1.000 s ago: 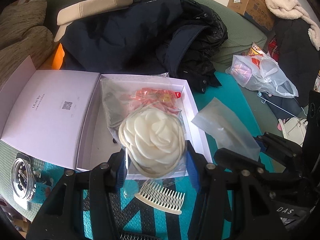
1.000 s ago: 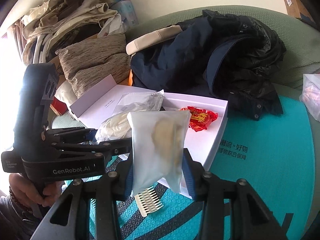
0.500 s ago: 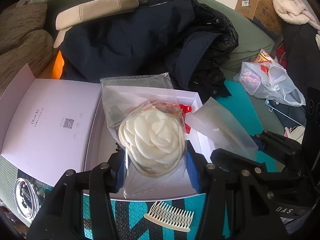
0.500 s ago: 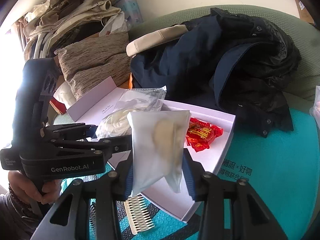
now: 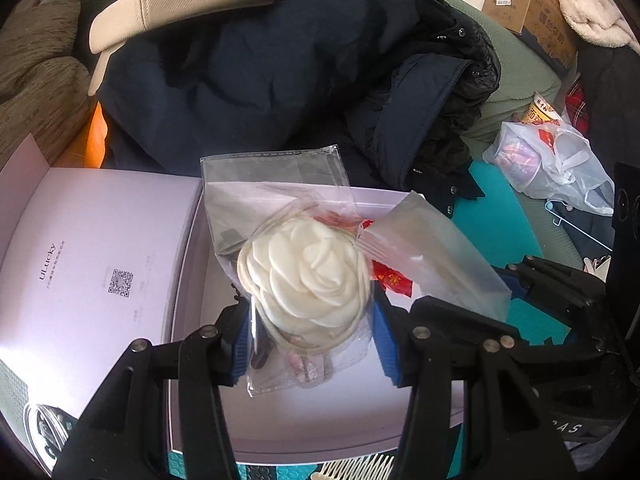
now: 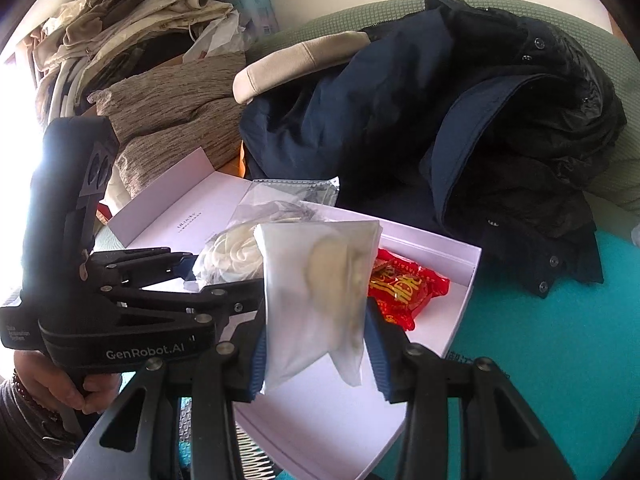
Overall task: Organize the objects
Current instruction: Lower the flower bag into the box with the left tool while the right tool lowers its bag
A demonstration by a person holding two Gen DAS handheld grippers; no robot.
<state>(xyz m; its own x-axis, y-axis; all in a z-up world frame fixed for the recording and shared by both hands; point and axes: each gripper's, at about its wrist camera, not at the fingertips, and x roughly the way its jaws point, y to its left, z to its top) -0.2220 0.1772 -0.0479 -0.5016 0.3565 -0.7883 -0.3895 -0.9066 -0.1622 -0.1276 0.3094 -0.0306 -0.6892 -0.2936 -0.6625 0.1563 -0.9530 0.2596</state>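
Note:
My left gripper (image 5: 308, 340) is shut on a clear plastic bag holding a cream fabric flower (image 5: 304, 272) and holds it over the open white box (image 5: 188, 280). My right gripper (image 6: 316, 348) is shut on a frosted pouch (image 6: 320, 280) with a pale item inside, held above the same box (image 6: 460, 280). A red candy packet (image 6: 404, 284) lies in the box; it also shows in the left wrist view (image 5: 390, 280). The pouch (image 5: 436, 256) and right gripper (image 5: 552, 280) show to the right in the left wrist view. The left gripper (image 6: 188, 268) with the flower (image 6: 232, 256) shows left in the right wrist view.
The box lid (image 5: 80, 248) lies open to the left. A dark navy jacket (image 5: 280, 72) lies behind the box on a green cushion. A white comb (image 5: 360, 466) lies on the teal mat in front. A plastic bag of goods (image 5: 552, 164) and a cardboard box (image 5: 528, 4) sit at the right.
Both grippers have moved forward over the open box with their bags. The comb has slipped toward the bottom edge of both views.

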